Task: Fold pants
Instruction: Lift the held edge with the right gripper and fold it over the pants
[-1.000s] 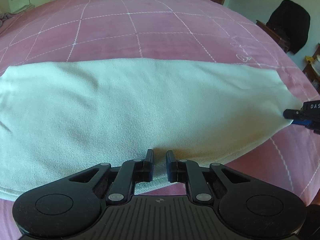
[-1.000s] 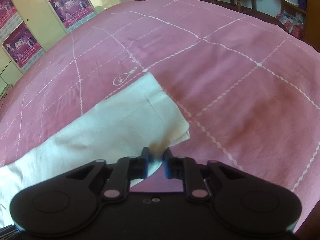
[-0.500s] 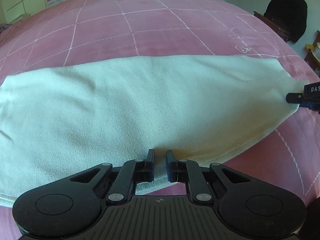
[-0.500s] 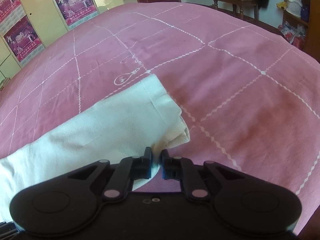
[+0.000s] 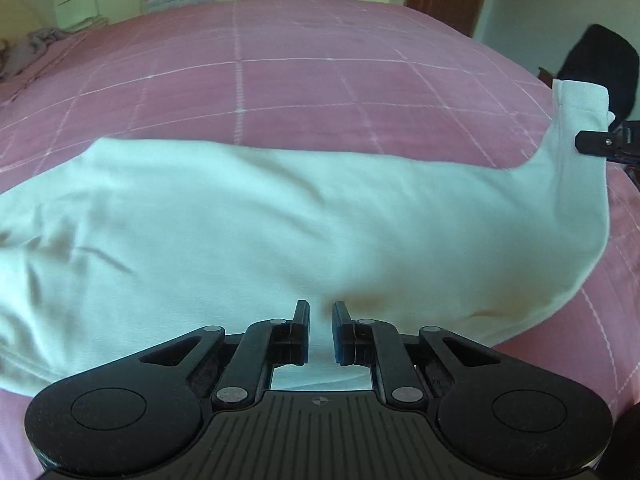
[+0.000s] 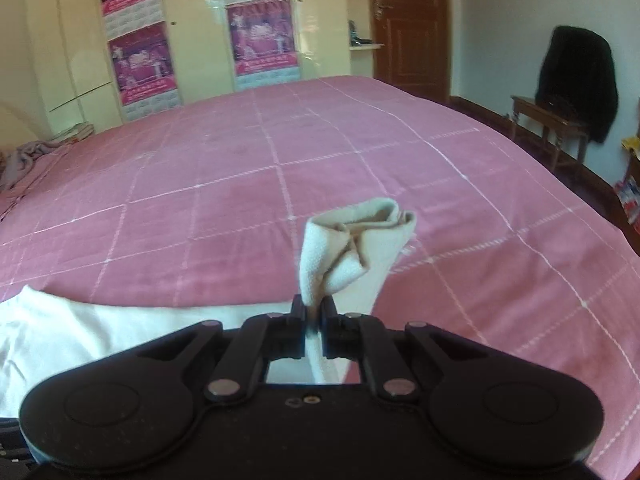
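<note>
White pants (image 5: 280, 232) lay stretched sideways across a pink quilted bed (image 5: 280, 92), their long body flat on the cover near the bed's front edge, while one end rose off the surface toward the right edge. The right gripper (image 6: 314, 312) had its jaws pressed together on that raised end, the cloth bunching into a crumpled roll just above the fingertips and hanging back down to the bed behind them. In the left wrist view the same gripper showed only as a dark tip (image 5: 600, 145) touching the lifted hem at the far right. The left gripper (image 5: 321, 320) sat at the pants' near edge, its jaws a narrow gap apart with white fabric lying between them; whether the pads actually pinched the cloth could not be told. Soft creases marked the pants toward the left edge of the bed. Beyond the far edge stood pale wardrobe doors carrying pink posters (image 6: 262, 40), a brown wooden door (image 6: 408, 28), and a dark garment (image 6: 576, 80) draped over a wooden chair (image 6: 548, 128) against the right wall.
</note>
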`<state>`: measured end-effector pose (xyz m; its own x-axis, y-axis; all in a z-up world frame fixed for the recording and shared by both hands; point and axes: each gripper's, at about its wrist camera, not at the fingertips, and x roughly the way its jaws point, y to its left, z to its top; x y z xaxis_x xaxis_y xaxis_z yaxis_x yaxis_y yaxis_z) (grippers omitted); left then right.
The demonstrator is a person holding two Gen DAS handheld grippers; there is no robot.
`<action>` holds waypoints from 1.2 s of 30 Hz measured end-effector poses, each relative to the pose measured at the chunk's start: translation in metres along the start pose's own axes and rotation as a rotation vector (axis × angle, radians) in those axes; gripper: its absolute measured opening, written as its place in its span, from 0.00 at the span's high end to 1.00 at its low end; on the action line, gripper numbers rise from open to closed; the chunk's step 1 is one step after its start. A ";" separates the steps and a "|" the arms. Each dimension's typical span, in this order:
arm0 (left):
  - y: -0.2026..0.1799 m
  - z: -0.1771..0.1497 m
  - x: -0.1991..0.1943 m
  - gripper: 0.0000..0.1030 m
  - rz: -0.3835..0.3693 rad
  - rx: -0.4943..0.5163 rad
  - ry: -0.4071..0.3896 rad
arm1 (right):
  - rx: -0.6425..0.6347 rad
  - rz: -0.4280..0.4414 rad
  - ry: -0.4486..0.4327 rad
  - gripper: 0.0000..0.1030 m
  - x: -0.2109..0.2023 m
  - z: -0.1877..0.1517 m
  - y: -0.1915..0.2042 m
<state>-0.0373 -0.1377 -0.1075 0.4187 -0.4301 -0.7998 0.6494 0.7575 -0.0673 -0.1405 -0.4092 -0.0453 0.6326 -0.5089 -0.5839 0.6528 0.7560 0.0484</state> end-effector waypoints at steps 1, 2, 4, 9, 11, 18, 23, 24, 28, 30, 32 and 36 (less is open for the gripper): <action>0.019 -0.002 -0.003 0.88 0.027 -0.023 -0.004 | -0.034 0.035 -0.003 0.94 -0.001 0.001 0.019; 0.036 -0.004 -0.006 0.88 0.054 -0.044 -0.008 | -0.068 0.068 -0.009 0.94 -0.001 0.001 0.039; 0.072 -0.009 -0.010 0.88 0.108 -0.094 -0.010 | -0.120 0.145 -0.010 0.94 -0.002 -0.002 0.078; 0.136 -0.020 -0.022 0.88 0.164 -0.232 0.012 | -0.258 0.300 0.067 0.92 0.013 -0.038 0.176; 0.147 -0.023 -0.024 0.88 0.135 -0.271 0.019 | -0.297 0.300 0.156 0.70 0.030 -0.062 0.202; 0.132 -0.013 -0.008 0.88 -0.131 -0.410 0.084 | -0.276 0.379 0.212 0.37 0.009 -0.075 0.194; 0.100 -0.007 0.018 0.88 -0.289 -0.517 0.148 | -0.123 0.328 0.091 0.27 -0.016 -0.045 0.133; 0.093 -0.007 0.020 0.88 -0.302 -0.524 0.149 | -0.099 0.316 0.089 0.27 -0.018 -0.043 0.120; 0.071 -0.004 0.035 0.87 -0.334 -0.561 0.157 | -0.041 0.269 0.081 0.27 -0.022 -0.046 0.082; 0.064 -0.003 0.040 0.87 -0.342 -0.575 0.148 | -0.024 0.254 0.083 0.27 -0.023 -0.050 0.069; 0.062 -0.003 0.038 0.87 -0.350 -0.602 0.129 | -0.007 0.247 0.093 0.27 -0.018 -0.055 0.062; 0.064 -0.003 0.023 0.34 -0.310 -0.576 0.085 | 0.018 0.248 0.100 0.27 -0.013 -0.062 0.053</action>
<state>0.0120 -0.0979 -0.1325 0.2001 -0.6482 -0.7347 0.2786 0.7565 -0.5916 -0.1400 -0.3372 -0.0853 0.7304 -0.2648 -0.6296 0.4909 0.8444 0.2144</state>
